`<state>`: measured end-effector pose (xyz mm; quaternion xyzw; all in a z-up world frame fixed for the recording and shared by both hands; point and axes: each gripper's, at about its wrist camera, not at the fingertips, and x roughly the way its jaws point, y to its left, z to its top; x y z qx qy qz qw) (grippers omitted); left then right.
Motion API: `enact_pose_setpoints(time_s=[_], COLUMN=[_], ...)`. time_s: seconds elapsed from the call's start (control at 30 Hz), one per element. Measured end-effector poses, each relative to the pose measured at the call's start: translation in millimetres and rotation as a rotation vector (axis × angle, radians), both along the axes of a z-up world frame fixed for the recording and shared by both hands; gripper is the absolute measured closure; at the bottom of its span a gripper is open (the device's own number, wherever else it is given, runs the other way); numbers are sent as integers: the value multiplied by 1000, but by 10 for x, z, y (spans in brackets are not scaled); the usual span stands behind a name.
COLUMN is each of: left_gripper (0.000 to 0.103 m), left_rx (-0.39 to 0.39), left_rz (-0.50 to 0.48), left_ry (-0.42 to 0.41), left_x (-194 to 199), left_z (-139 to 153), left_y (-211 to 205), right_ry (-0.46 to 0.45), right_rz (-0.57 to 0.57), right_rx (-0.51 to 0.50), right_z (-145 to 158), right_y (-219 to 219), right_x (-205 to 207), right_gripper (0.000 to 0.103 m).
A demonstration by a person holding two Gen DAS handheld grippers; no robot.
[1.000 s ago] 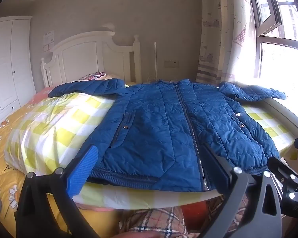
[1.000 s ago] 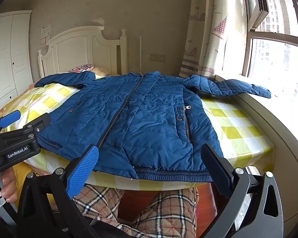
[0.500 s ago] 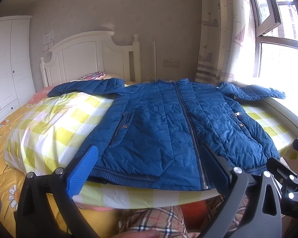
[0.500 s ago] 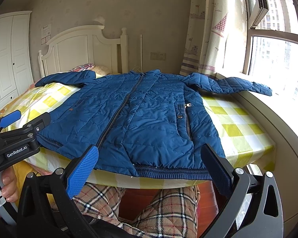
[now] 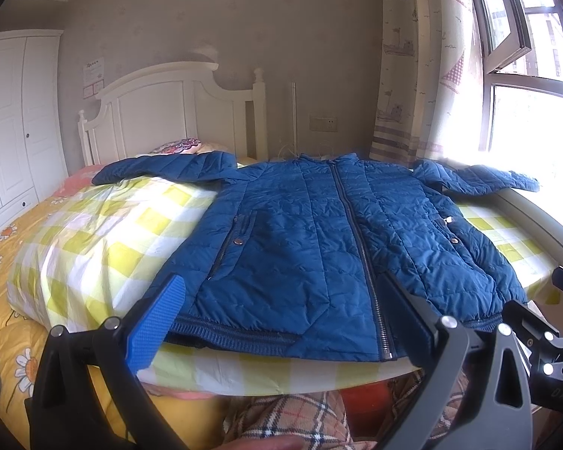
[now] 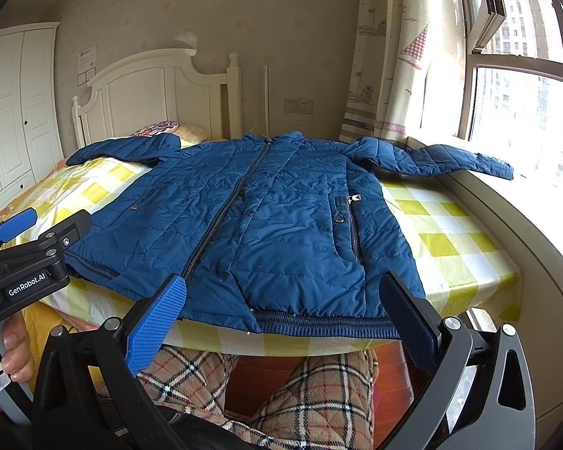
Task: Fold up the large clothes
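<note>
Blue jacket (image 6: 266, 225) lies flat, zipped, at the bed's (image 6: 450, 232) foot edge, sleeves spread. My left hand-held gripper (image 5: 281, 322) and right hand-held gripper (image 6: 281, 318) are wide, empty. I'd pinch a sleeve cuff first, fold inward.

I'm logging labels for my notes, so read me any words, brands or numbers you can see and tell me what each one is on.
"GenRobot.AI": white lettering on the left claw, seen from the right wrist view.
"DAS": partial lettering on the right claw body, cut off.
Wall paper notice: too blurred to read.
Blue jacket pocket tag: too small to read.
</note>
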<state>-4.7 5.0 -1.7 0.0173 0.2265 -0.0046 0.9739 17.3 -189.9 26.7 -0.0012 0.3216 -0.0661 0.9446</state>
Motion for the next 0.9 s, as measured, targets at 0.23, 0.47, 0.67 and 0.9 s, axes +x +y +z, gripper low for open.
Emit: enact_pose_setpoints(time_s=[0.23, 0.47, 0.67, 0.9], left_gripper=[2, 2, 2, 2], left_rx=[0, 4, 7, 13], left_rz=[0, 1, -3, -3], left_ry=[1, -8, -2, 34], left_x=[0, -21, -17, 53], left_z=[0, 12, 3, -64], left_y=[3, -14, -27, -40], right_ry=[-1, 1, 4, 10], right_rz=[0, -1, -5, -26], right_rx=[0, 5, 17, 55], right_z=[-1, -8, -24, -76], right_y=[-3, -13, -40, -135], right_x=[-3, -2, -3, 24], right_gripper=[4, 4, 4, 4])
